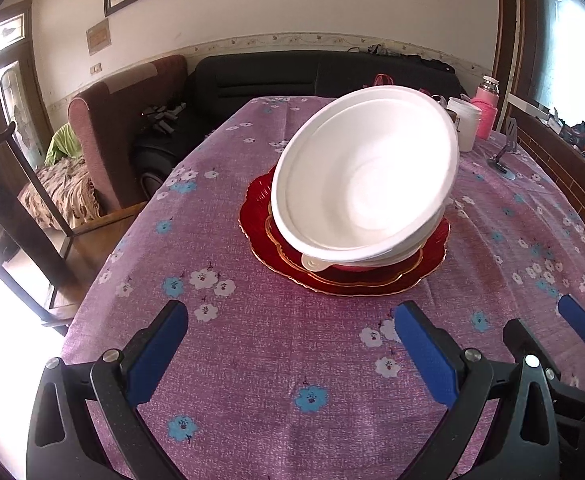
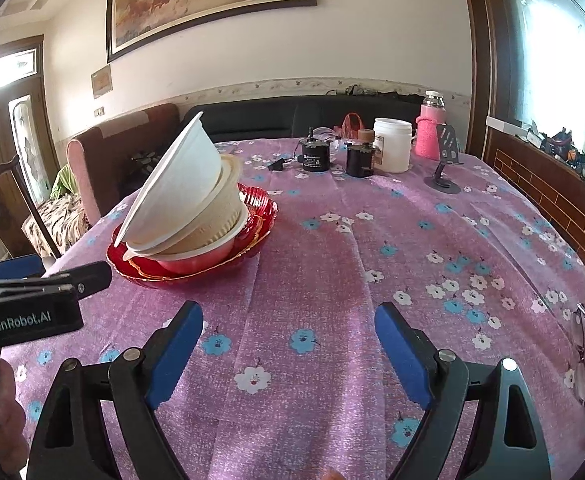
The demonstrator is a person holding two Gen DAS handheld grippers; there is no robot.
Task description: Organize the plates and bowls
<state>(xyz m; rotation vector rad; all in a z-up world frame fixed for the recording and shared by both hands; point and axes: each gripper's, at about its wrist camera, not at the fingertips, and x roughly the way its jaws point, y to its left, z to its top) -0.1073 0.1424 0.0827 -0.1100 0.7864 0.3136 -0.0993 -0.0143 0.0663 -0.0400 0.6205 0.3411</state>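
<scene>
At the far left a brown armchair (image 1: 104, 136) stands against the table's edge, and beside it a dark sofa (image 1: 292, 74) runs along the wall under a framed painting (image 2: 212, 4); the table itself wears a purple flowered tablecloth (image 1: 276, 360) that covers it whole.

The left gripper (image 1: 288, 344) hangs low over the near cloth, its blue-padded fingers (image 1: 160, 352) spread wide with nothing but cloth between them; from the right wrist view its black body shows at the left edge, and part of the hand (image 2: 8, 412) that carries it shows below.

Ahead of it, left of the table's middle, sit the red plates (image 1: 268, 248), two scalloped ones with gold rims, one lying on the other; on them stands a pink-red bowl (image 2: 196, 262), with a cream bowl (image 2: 216, 216) nested in it; the topmost white bowl (image 1: 368, 176) lies tipped steeply, its mouth turned toward the left gripper, its low rim resting on the stack and its high rim in the air.

The right gripper (image 2: 288, 352) hovers just right of the left one, well apart from the stack, its jaws likewise wide and empty.

Further right, at the back of the table, stand two small black canisters (image 2: 316, 158), a white jar (image 2: 392, 144), a pink bottle (image 2: 430, 132) and a dark phone stand (image 2: 446, 160); a pair of glasses (image 2: 584, 356) lies near the right edge.
</scene>
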